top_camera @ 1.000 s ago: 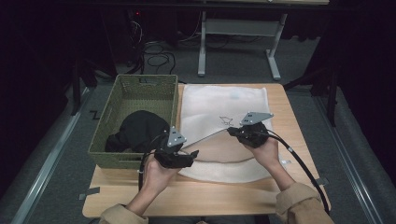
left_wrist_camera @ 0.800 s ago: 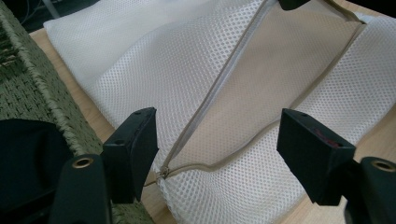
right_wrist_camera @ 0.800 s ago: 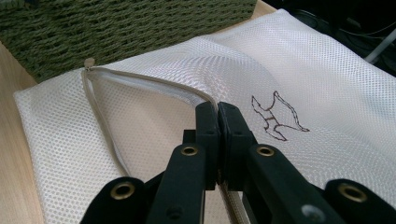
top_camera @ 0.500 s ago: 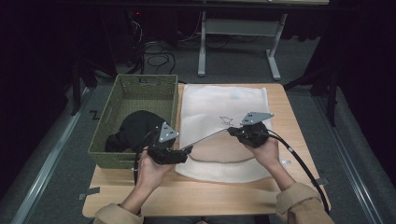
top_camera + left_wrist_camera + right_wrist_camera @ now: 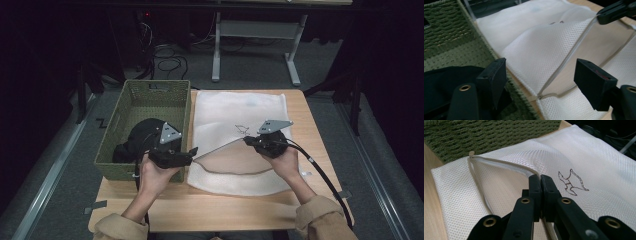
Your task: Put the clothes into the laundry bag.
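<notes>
A wooden table point(image 5: 310, 125) is seen carrying a green woven basket point(image 5: 131, 107) on the left and, touching its right wall, a white mesh laundry bag point(image 5: 225, 112) laid flat. A black garment point(image 5: 142, 135) is heaped in the basket's near half. The bag's zipped mouth is held open: its upper edge point(image 5: 506, 165) is clamped between the closed jaws of the right gripper point(image 5: 248, 141) and lifted, so the opening runs from that grip down-left to the zipper's end point(image 5: 539, 96) beside the basket. The left gripper point(image 5: 192, 151) is held with its jaws spread wide and nothing between them, at the basket's near right corner, just beside that zipper end. The garment lies to its left and slightly behind, the bag's mouth to its right; the left hand is by far the nearer to both. Whether one jaw brushes the basket rim cannot be told for certain.
</notes>
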Available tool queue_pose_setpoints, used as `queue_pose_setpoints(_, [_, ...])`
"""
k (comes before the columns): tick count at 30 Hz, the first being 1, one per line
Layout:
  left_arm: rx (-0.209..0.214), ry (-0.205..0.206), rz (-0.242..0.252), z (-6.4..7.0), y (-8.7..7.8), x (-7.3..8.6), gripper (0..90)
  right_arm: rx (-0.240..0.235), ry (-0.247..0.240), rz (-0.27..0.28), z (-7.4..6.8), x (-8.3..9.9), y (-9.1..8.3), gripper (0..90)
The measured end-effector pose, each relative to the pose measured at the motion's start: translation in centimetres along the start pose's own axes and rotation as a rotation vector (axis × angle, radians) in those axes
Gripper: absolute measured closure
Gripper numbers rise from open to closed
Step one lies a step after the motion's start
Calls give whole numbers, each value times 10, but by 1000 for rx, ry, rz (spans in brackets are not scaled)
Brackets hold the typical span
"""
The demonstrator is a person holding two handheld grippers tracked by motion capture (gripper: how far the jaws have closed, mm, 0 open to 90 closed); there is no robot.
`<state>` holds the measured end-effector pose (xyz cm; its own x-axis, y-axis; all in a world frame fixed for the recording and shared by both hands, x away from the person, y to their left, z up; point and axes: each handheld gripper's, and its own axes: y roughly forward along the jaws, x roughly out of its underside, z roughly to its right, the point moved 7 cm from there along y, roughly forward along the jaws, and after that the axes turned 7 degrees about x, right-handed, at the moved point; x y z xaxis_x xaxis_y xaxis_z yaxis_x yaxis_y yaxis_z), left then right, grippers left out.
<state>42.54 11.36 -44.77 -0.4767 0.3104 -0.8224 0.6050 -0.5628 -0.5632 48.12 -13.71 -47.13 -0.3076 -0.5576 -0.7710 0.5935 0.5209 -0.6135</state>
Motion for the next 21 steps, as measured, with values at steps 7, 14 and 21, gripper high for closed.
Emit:
queue_pose_setpoints(7, [-32,-30,6,-18,-8,-4,255,1,7,-4,1,0,-1,887])
queue_pose_setpoints(14, [-41,-84,8,-36,-10,-6,219,0,6,-1,2,0,0,888])
queue_pose_setpoints(21, [-57,-118,2,-52,-10,-10,180,3,5,-8,2,1,-1,887])
